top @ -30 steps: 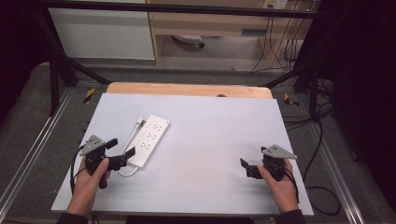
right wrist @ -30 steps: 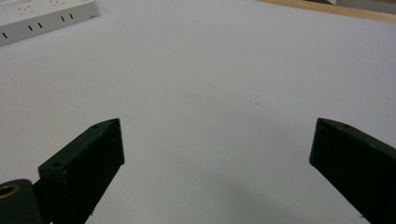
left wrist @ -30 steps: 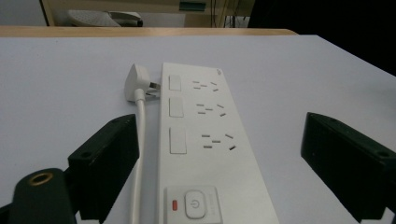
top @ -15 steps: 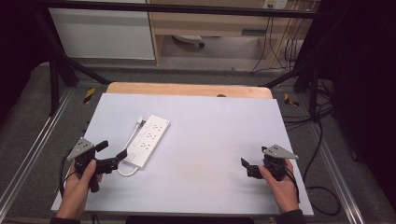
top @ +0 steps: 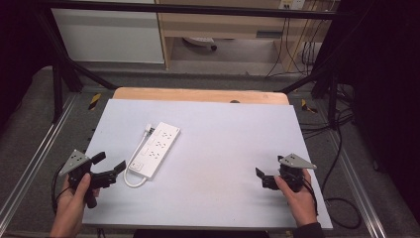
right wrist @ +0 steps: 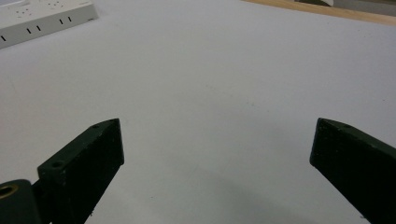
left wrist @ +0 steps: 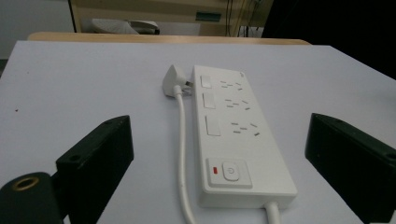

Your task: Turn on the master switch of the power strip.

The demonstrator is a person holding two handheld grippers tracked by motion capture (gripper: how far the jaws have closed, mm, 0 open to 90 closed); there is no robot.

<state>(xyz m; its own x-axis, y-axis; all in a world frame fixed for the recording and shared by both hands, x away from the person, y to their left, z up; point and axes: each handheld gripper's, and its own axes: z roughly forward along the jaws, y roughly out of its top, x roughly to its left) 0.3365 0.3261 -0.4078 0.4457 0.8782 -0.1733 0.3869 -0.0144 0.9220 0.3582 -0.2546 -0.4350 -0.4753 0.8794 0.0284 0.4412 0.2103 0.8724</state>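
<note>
At about seven o'clock on the table (top: pixel 218 129), the left gripper (top: pixel 110 166) is held in a hand at the near-left corner, jaws spread apart and holding nothing; at about five o'clock the right gripper (top: pixel 261 177) sits near the right edge, jaws likewise wide apart over bare white surface. Just beyond the left gripper, toward its one o'clock, lies the white power strip (top: pixel 156 149), flat and angled, its switch end nearest; its cord (top: pixel 130 177) loops at the near end and runs along its left side to the plug (left wrist: pixel 172 81) resting against the far corner. Beyond the white top, at twelve o'clock, a wooden edge (top: pixel 198 95) shows; past that, floor and hanging cables (top: pixel 297 49).
</note>
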